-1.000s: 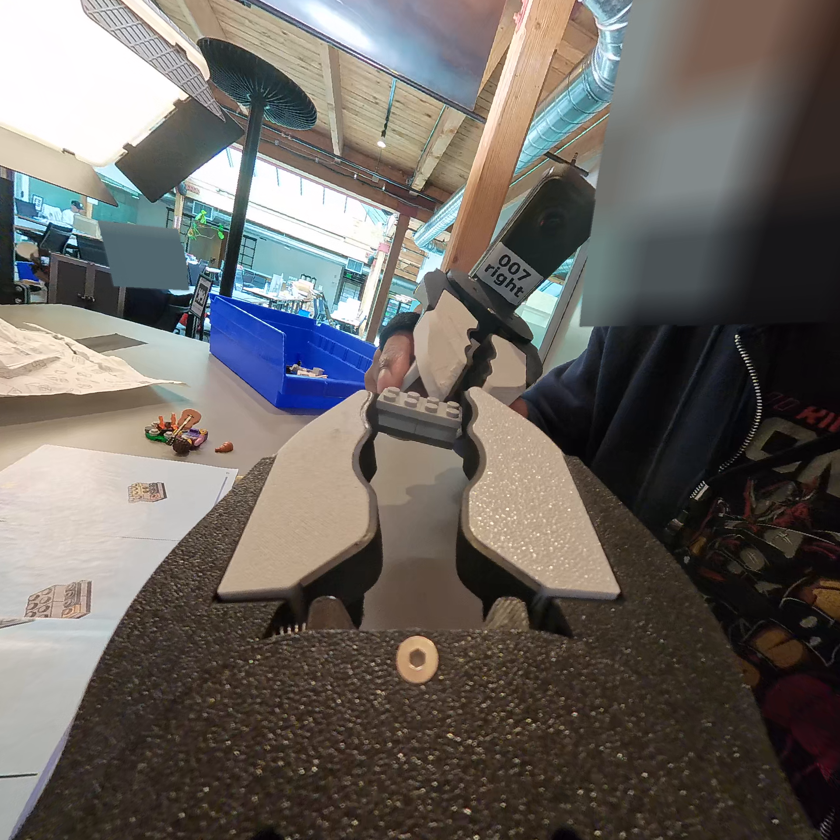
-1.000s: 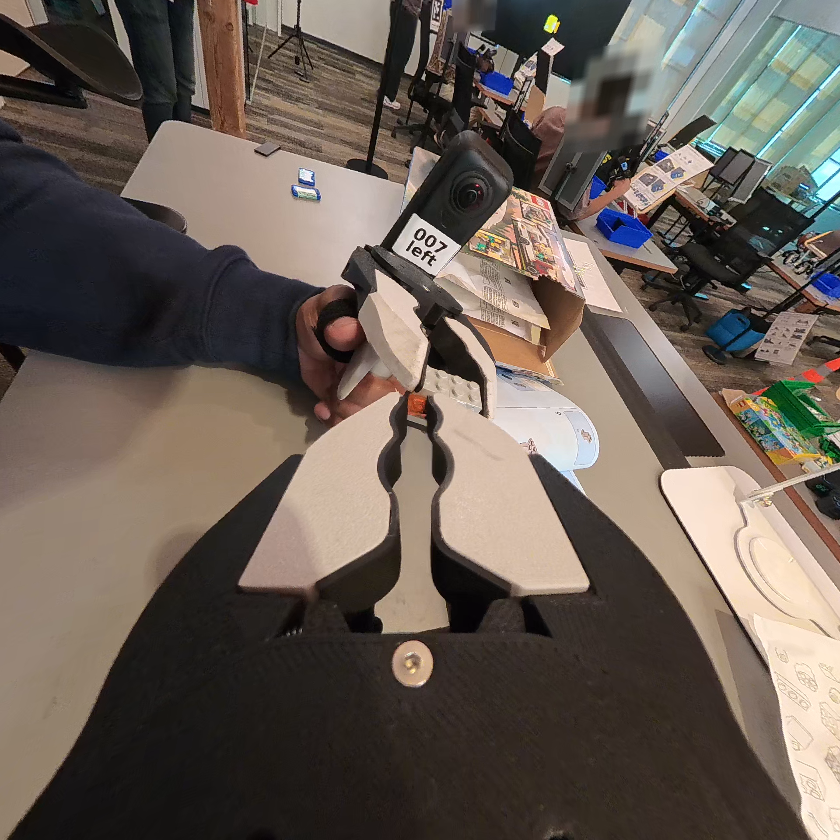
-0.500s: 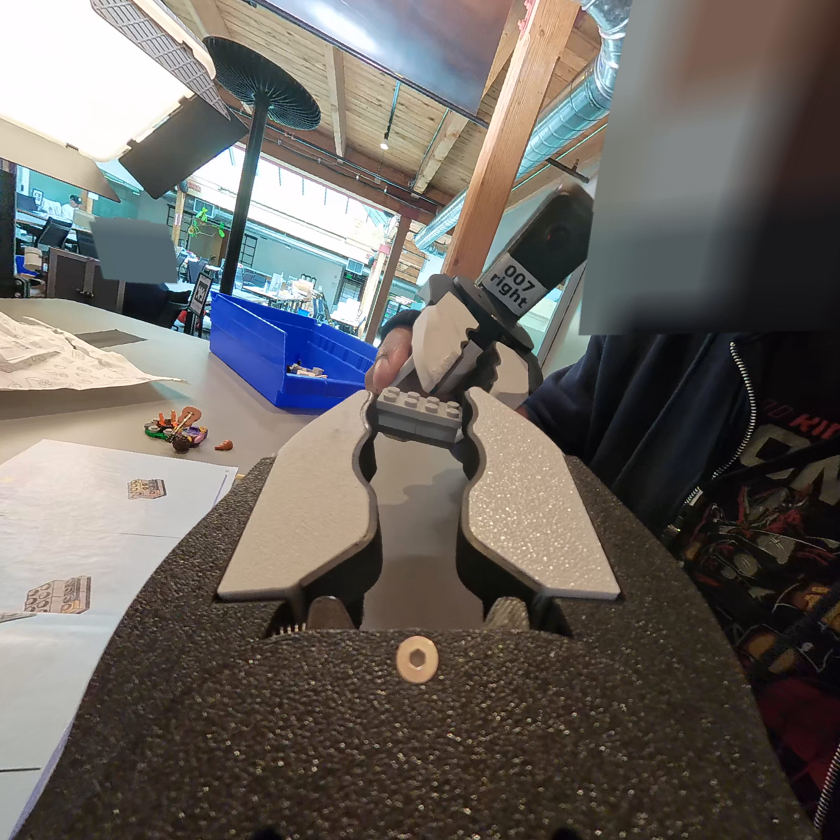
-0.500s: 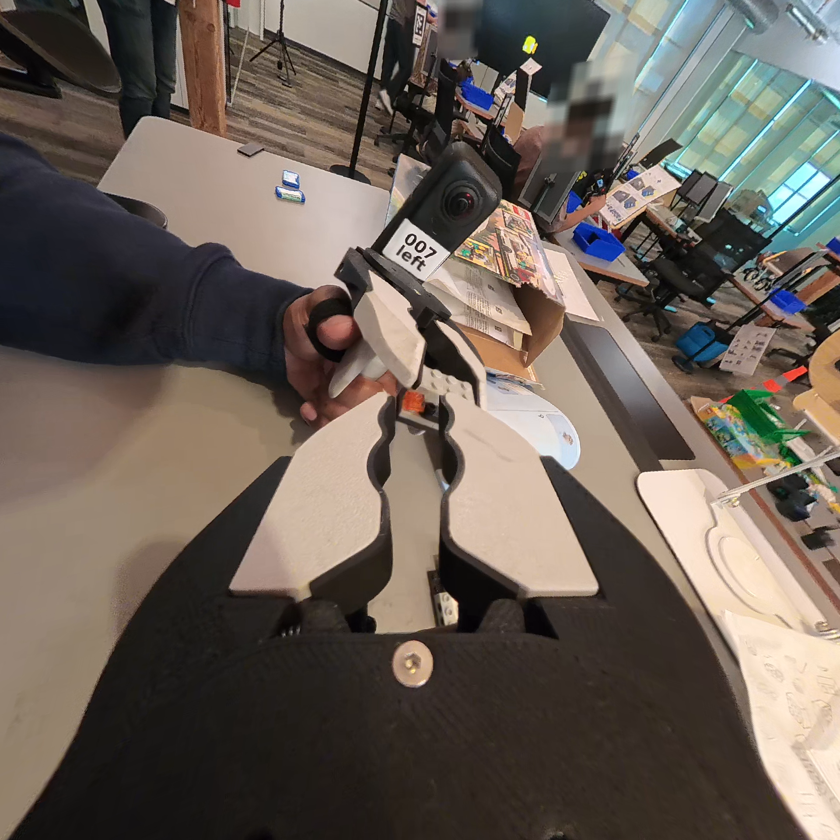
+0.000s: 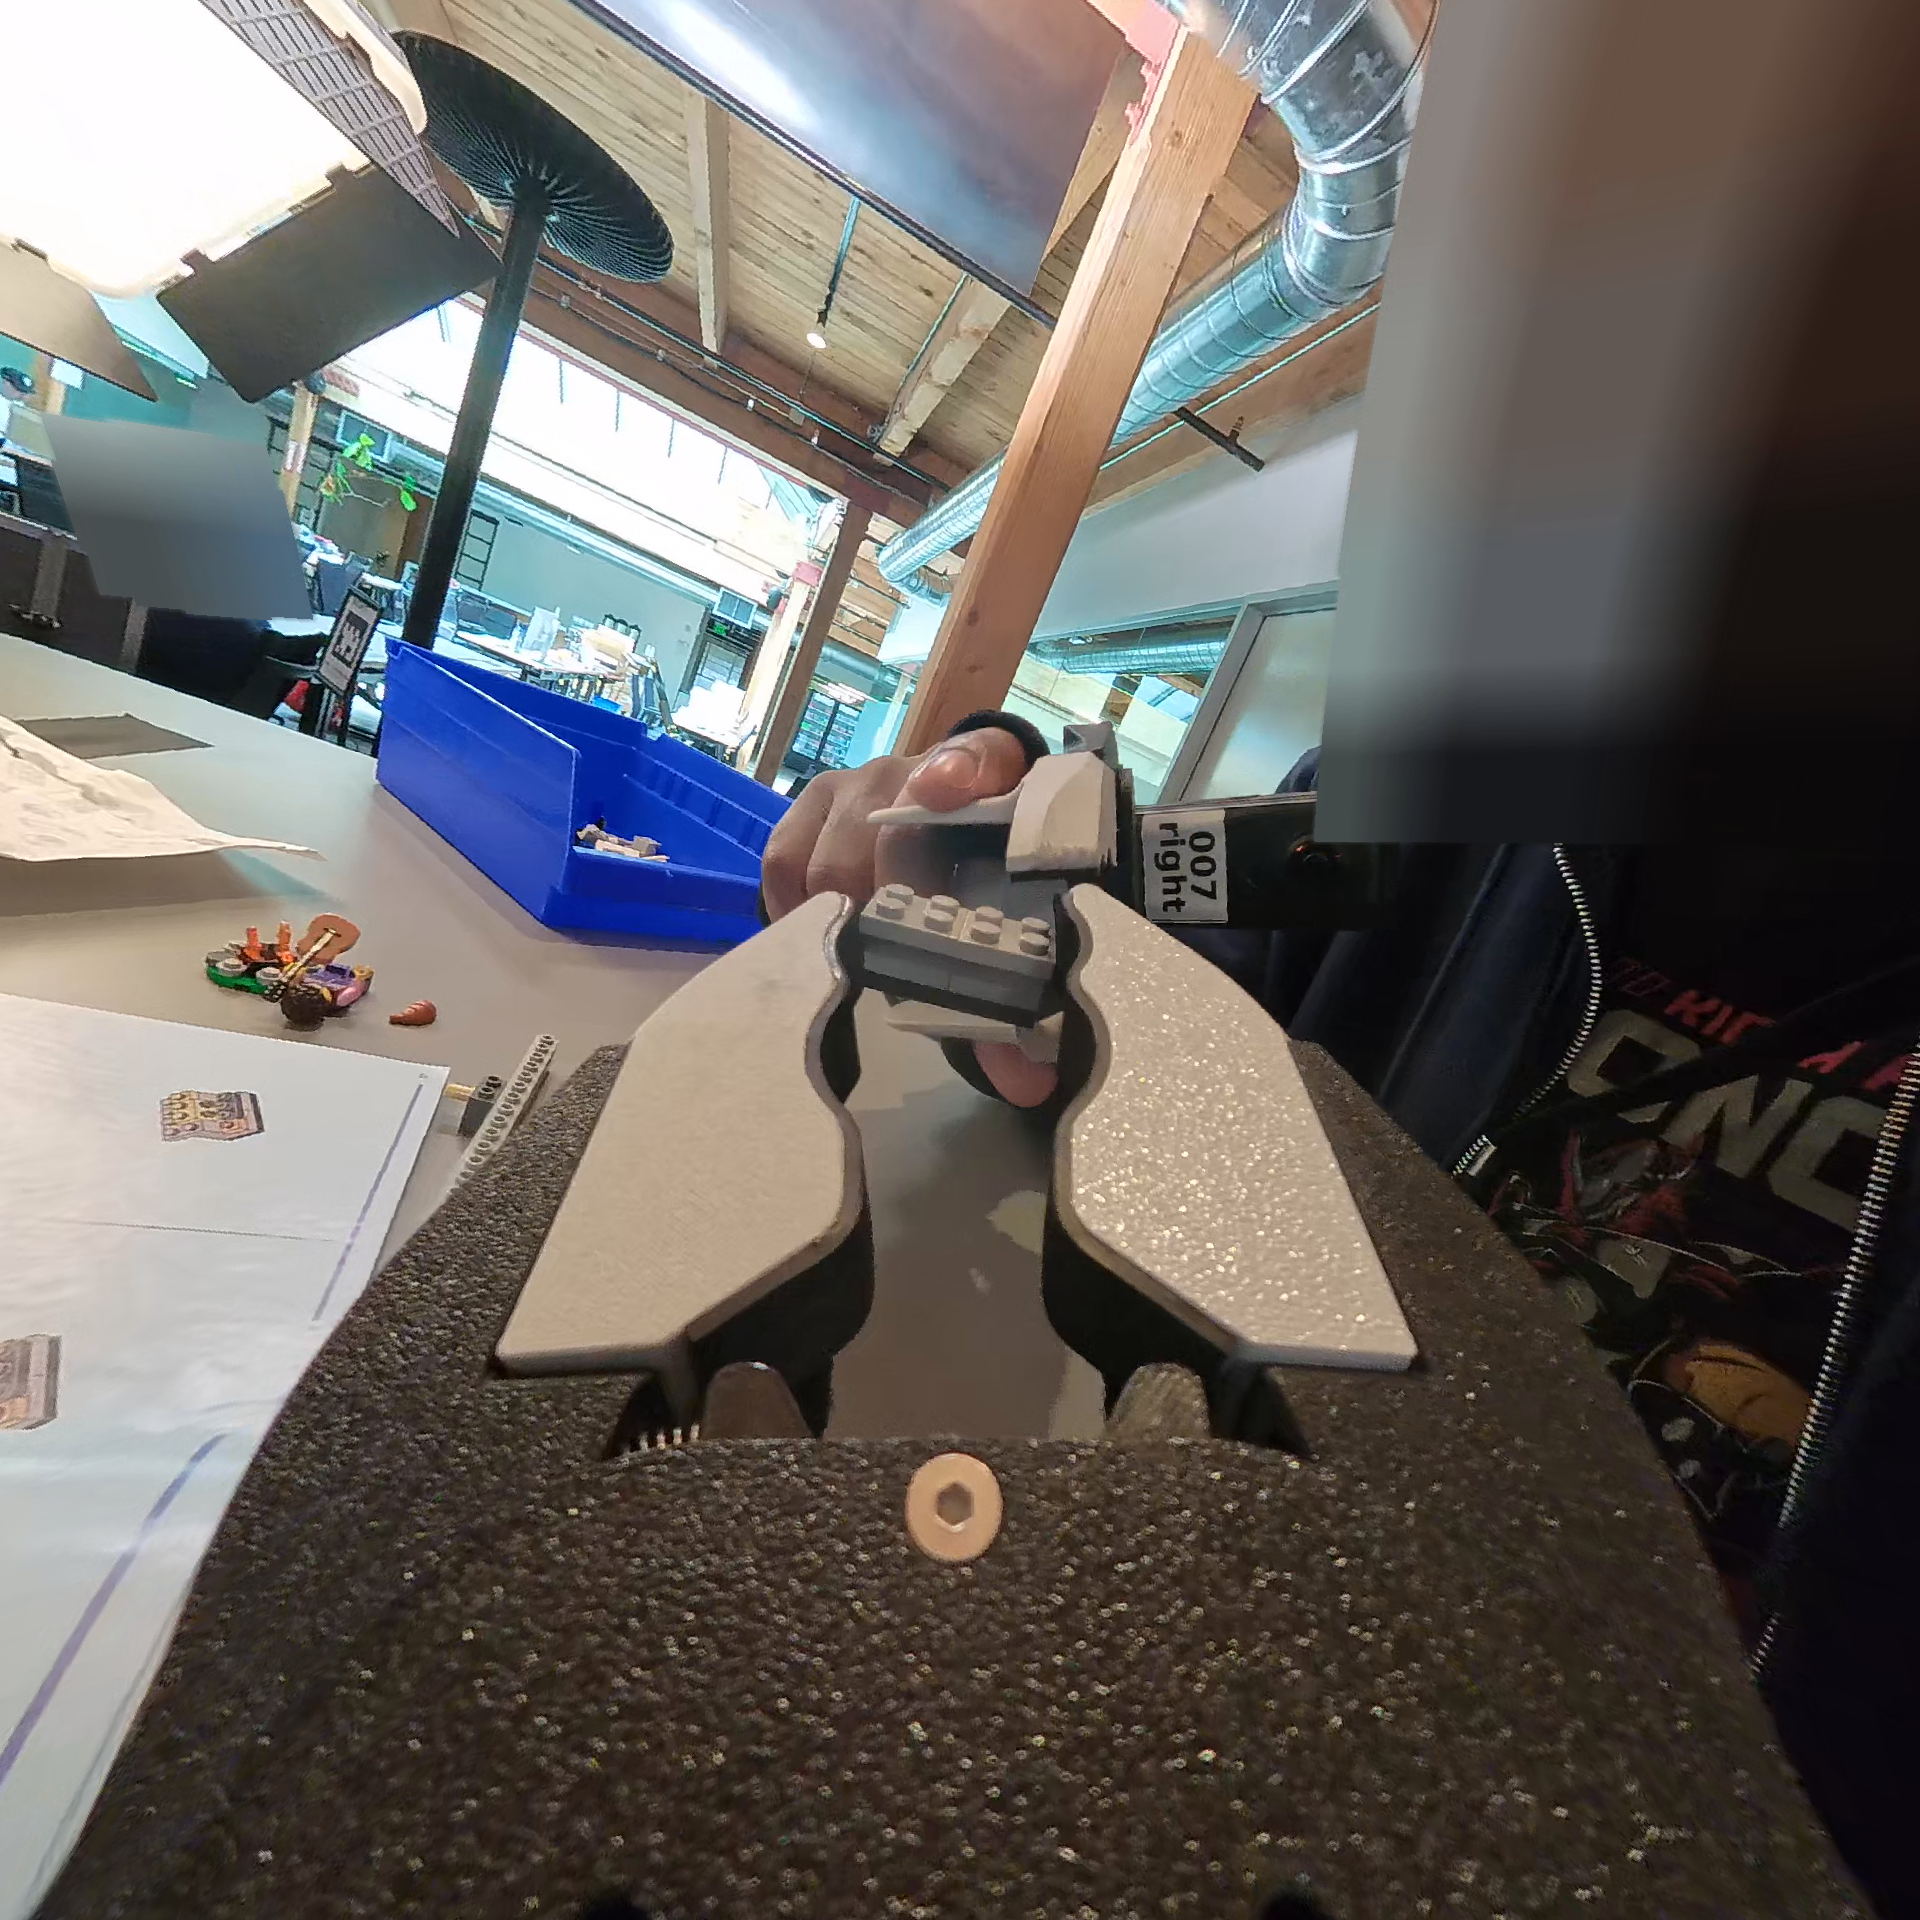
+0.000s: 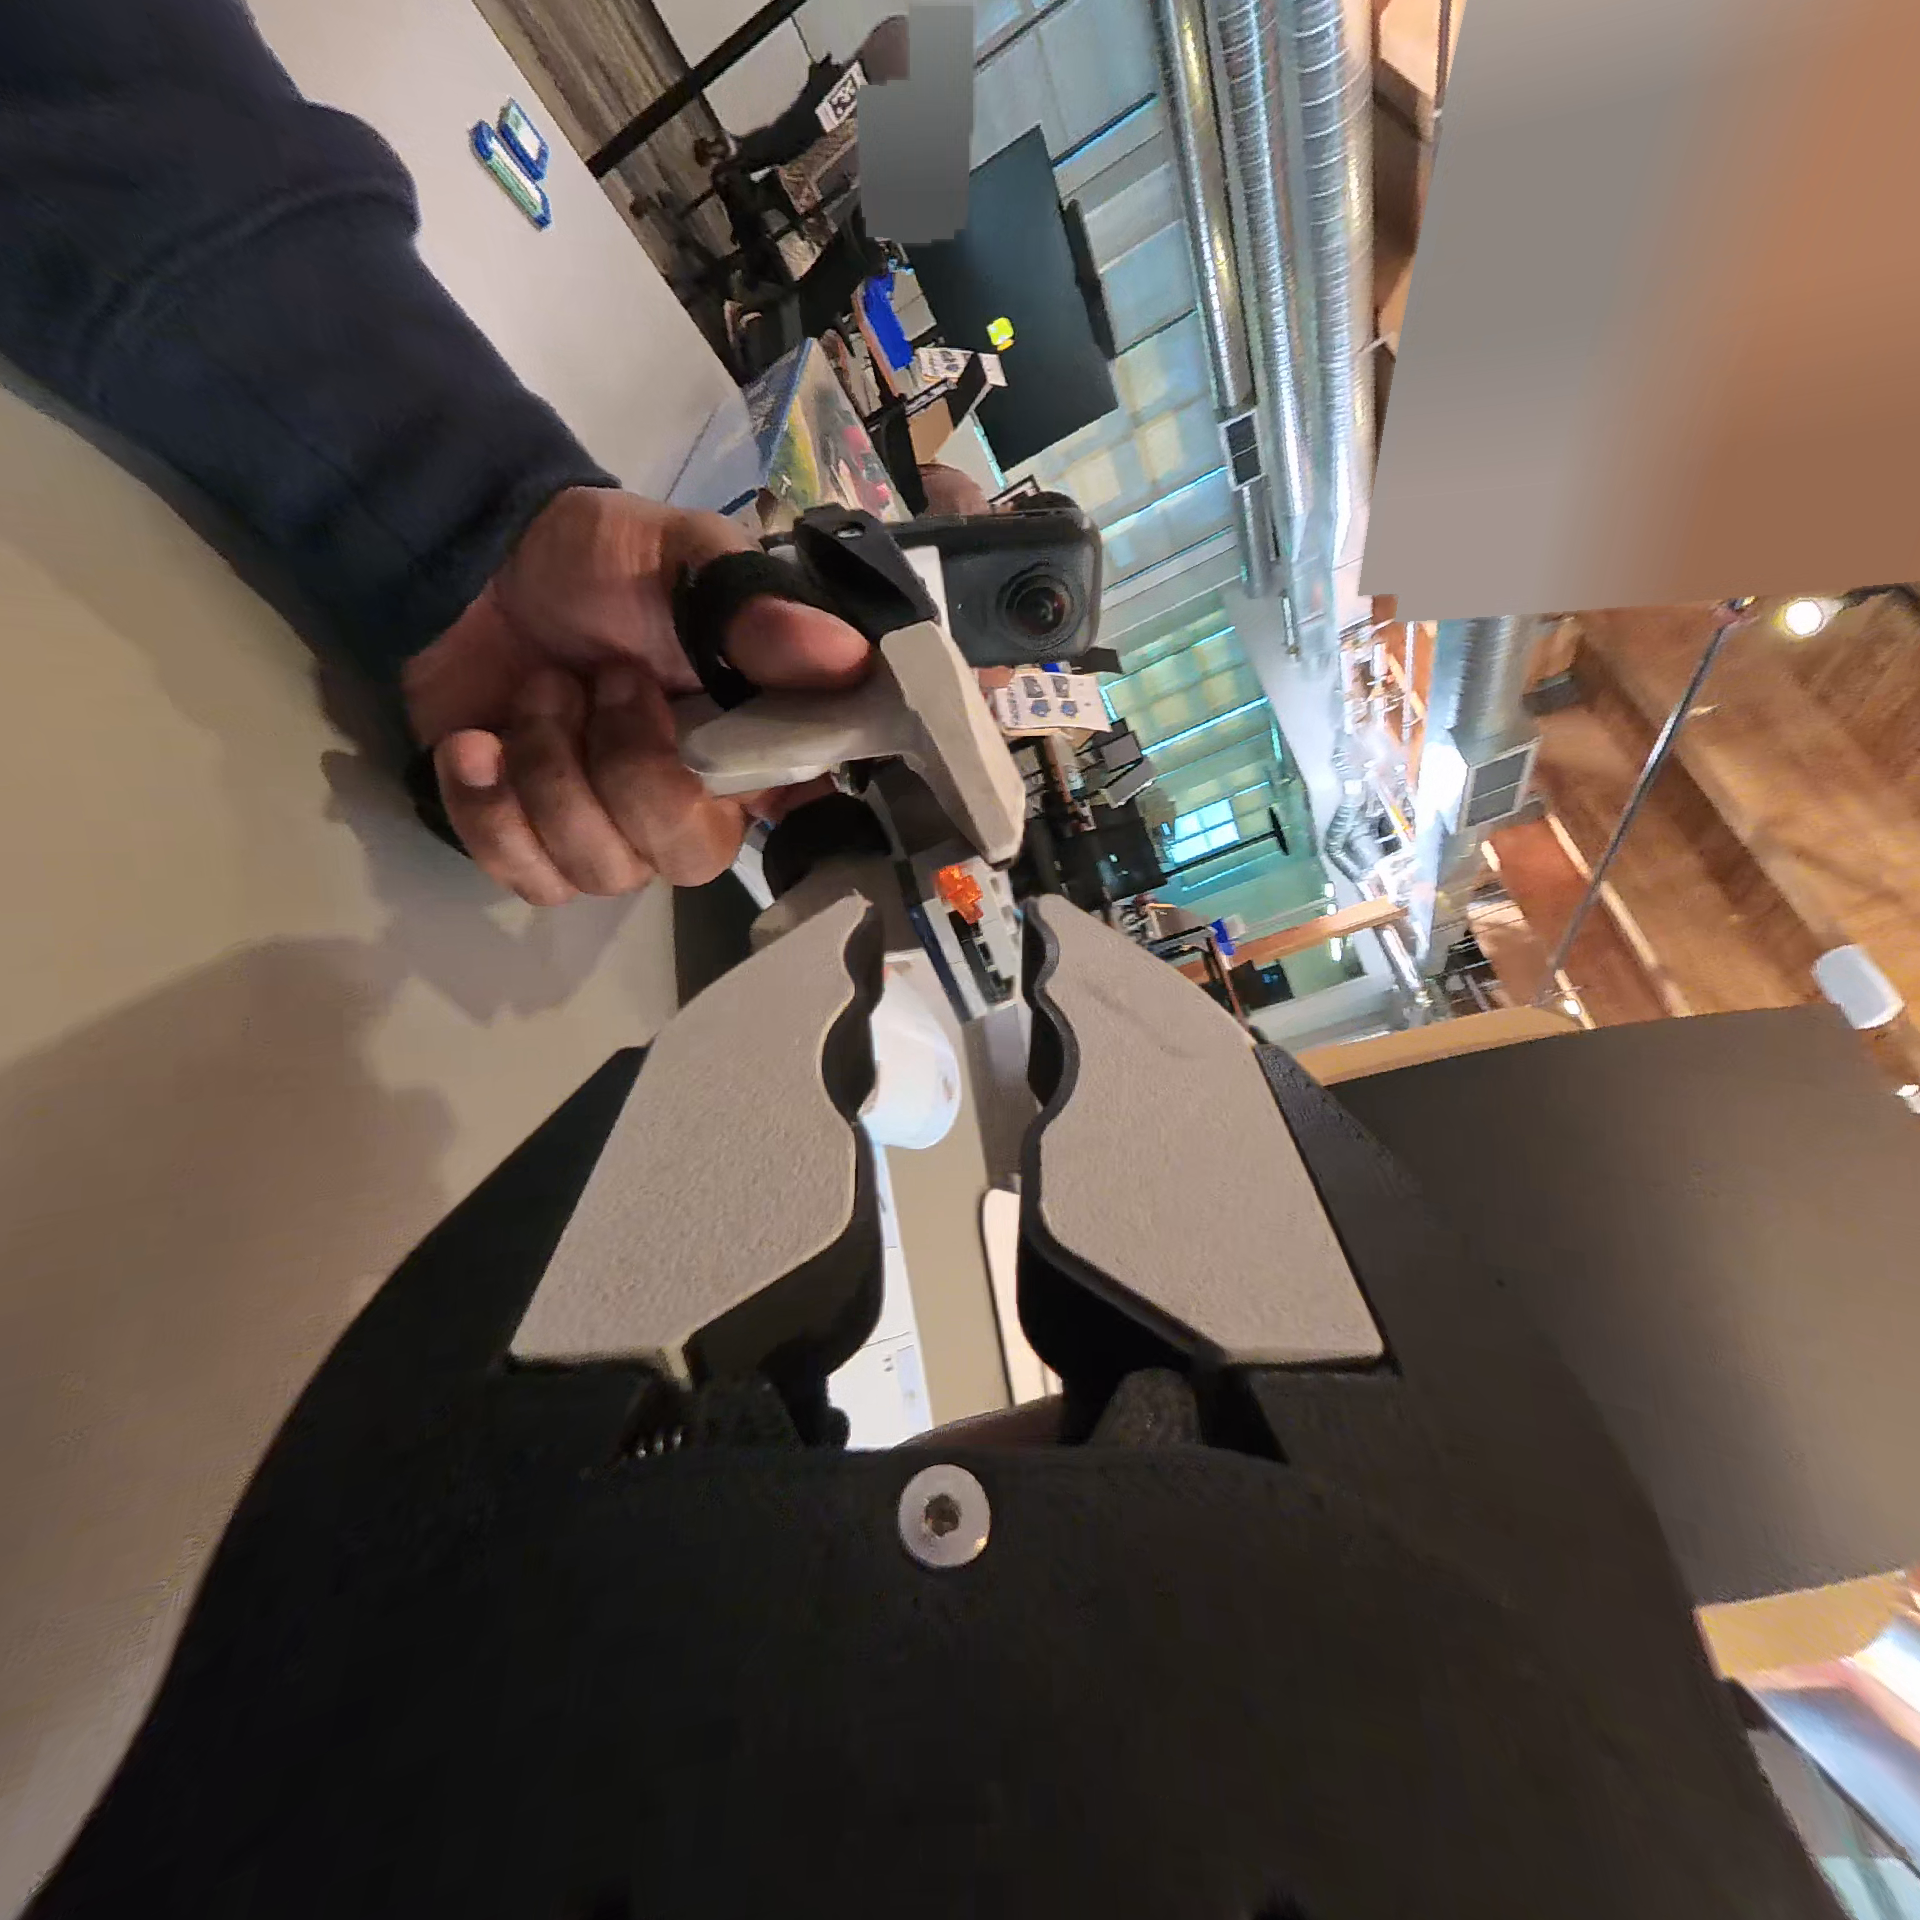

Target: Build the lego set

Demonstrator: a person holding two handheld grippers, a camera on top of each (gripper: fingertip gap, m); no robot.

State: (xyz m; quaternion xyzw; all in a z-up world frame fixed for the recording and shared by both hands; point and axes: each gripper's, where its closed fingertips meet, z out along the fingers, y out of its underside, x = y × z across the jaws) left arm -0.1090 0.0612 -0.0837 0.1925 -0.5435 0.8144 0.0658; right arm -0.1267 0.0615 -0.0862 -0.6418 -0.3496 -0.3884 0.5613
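Between my left gripper's [image 5: 954, 961] pads sits a grey brick assembly [image 5: 961, 951], clamped on both ends. My right gripper [image 6: 948, 925] stands open around it, pads not pressing, above the grey table [image 5: 436, 894].

white sticker [image 5: 1182, 857] | on right gripper's black camera mount [image 5: 1262, 858] | printed writing

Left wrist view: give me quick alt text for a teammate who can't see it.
The left claw grips a small grey studded brick assembly above a grey table, with the right claw, turned on its side, open around the assembly's far side. A blue bin, printed sheets and loose toy pieces lie to the left.
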